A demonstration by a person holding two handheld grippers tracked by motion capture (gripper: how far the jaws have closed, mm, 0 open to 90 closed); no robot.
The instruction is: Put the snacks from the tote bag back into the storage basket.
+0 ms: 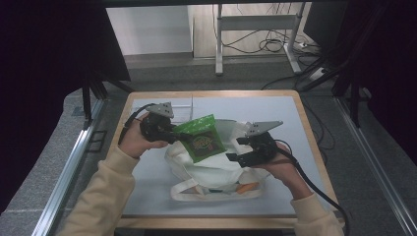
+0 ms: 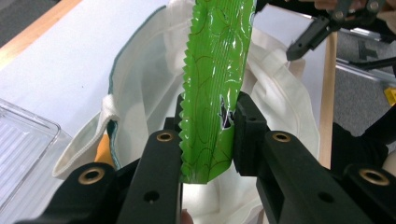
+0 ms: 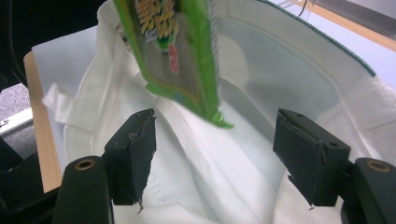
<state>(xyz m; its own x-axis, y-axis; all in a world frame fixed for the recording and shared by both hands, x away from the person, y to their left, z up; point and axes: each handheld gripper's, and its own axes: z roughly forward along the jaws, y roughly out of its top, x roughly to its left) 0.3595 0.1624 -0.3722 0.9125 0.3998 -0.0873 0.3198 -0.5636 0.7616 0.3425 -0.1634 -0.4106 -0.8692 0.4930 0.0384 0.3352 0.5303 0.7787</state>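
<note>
Pinching green snack packet [image 2: 215, 79] by its crimped edge in left hand-held gripper [image 1: 169, 133], letting it hang above white tote bag [image 1: 216, 172] on the surface [image 1: 275, 110]. Keeping right hand-held gripper [image 1: 235, 150] spread beside the bag mouth, probably to hold it open.

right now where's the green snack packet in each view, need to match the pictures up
High view: the green snack packet is at centre, above the white cloth bag, gripped at its left edge by the left gripper.
Left gripper view: centre, running up from between the jaws.
Right gripper view: top centre, hanging over the bag's opening.
Shared landmark: the white cloth bag beneath the packet.
</note>
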